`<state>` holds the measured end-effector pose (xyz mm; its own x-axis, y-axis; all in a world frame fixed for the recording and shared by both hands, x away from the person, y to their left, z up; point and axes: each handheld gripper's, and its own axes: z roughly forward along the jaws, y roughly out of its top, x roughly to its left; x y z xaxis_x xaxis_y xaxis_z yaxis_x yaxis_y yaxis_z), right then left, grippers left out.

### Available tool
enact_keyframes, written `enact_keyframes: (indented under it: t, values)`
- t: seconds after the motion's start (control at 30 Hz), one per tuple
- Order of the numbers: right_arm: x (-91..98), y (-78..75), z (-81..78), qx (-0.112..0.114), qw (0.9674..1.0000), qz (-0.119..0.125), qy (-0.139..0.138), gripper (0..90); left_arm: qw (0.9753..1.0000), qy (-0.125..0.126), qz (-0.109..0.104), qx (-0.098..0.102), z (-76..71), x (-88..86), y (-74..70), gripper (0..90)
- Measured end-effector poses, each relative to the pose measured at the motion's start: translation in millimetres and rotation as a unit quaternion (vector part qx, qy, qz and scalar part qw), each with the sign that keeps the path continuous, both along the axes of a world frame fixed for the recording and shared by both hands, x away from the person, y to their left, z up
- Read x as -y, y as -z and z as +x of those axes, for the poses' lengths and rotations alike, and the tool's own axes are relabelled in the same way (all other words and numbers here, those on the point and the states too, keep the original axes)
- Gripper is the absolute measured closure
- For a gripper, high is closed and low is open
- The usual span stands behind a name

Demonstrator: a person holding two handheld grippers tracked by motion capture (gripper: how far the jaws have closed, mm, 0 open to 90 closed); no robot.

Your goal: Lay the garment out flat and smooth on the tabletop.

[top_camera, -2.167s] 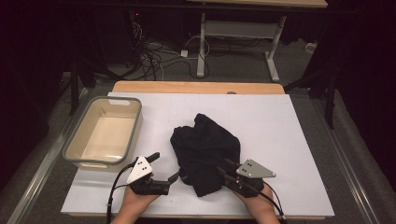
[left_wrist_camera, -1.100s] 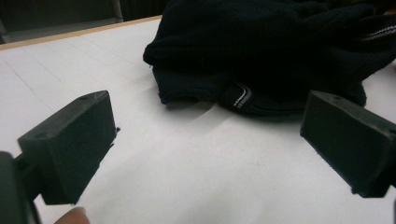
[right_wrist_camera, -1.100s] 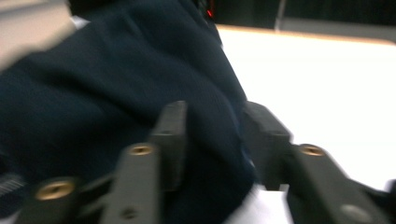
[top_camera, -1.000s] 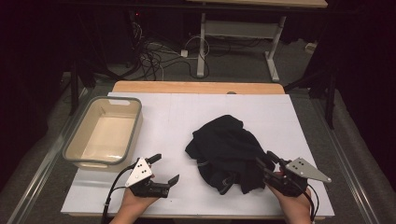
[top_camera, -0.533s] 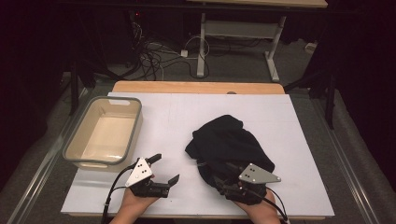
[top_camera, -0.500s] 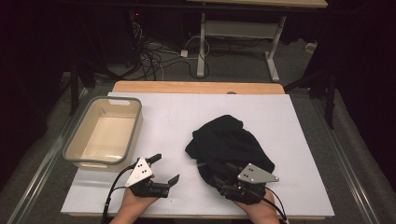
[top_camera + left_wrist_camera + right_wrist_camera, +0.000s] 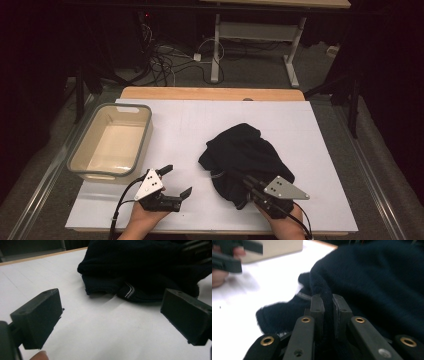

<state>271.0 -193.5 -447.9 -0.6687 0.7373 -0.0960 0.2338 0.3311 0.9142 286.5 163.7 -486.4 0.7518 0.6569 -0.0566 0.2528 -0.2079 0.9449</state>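
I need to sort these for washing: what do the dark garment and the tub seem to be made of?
The dark garment looks like soft knitted fabric, matte navy-black: fine ribbing shows, and it bunches in folds. The tub looks like rigid plastic, a smooth cream inside with a grey-green rim; what plastic, I can't tell.

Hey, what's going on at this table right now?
A person is working on a crumpled dark garment lying on a white table, with a handheld gripper in each hand. The right gripper has just been closing and now pinches a fold at the garment's near edge. The left gripper waits open beside it, holding nothing. A beige plastic tub sits at the left of the table.
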Motion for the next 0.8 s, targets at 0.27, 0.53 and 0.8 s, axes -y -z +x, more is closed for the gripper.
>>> enact_keyframes:
  t: [0.27, 0.53, 0.8]
  values:
    - [48.8, -19.0, 2.1, 0.032, 0.9959, 0.039, 0.075, 82.1, 1.0000, 0.000, 0.000, 0.003, -0.6, -0.2, 0.1, 3.0]
    - [125.7, -1.6, 10.4, 0.001, 0.9798, 0.062, 0.190, 82.4, 1.0000, -0.001, -0.001, 0.001, -0.3, -0.4, 0.1, 3.1]
    - [154.6, 11.5, 11.0, -0.023, 0.9692, 0.070, 0.235, 76.8, 1.0000, 0.000, -0.003, 0.000, 0.1, -0.6, 0.1, 3.1]
